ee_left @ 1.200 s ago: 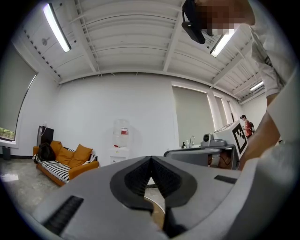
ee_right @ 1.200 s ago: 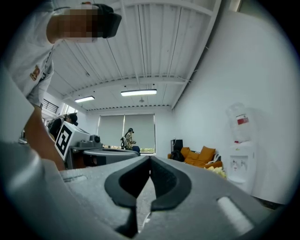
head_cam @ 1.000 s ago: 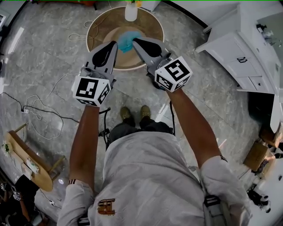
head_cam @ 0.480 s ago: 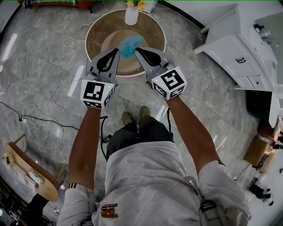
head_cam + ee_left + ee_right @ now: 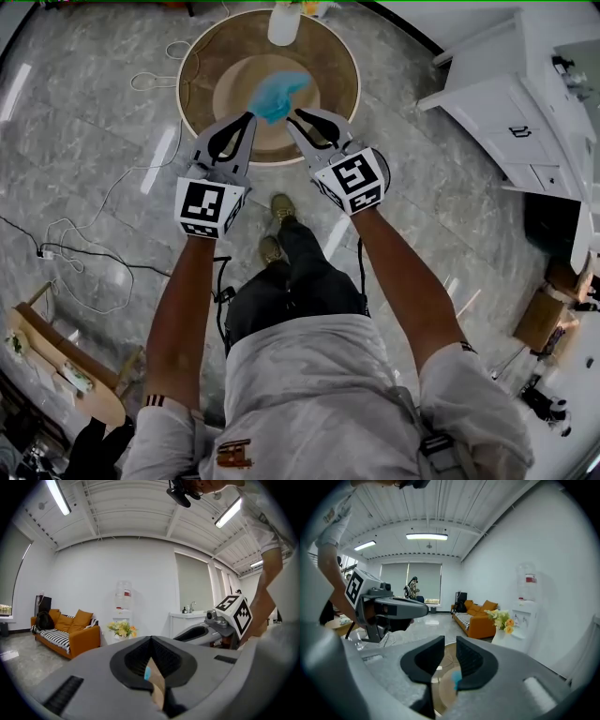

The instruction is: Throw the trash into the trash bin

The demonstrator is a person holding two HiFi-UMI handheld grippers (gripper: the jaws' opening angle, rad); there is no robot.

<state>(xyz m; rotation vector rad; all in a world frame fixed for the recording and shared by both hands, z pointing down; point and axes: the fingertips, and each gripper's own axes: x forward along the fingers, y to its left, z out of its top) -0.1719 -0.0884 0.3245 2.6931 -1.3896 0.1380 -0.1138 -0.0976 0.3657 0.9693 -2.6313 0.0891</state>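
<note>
Over brown disc (image 5: pixel 330 66), blue trash (image 5: pixel 277 94) w/ long axis lower-L to upper-R.

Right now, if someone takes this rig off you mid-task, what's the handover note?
Left gripper: shut, nothing in it.
Right gripper: its jaws have just been opening and now stand apart, with nothing between the pads.
Blue crumpled trash: free of both grippers, just past their tips, over the inner circle of the round brown container, apparently the bin. Can't tell whether it has landed or is mid-drop.
Done: trash brought over the container and let go.
Left: confirm it lies inside, then back both grippers off. Keep clear of the white vase at the container's far edge.
</note>
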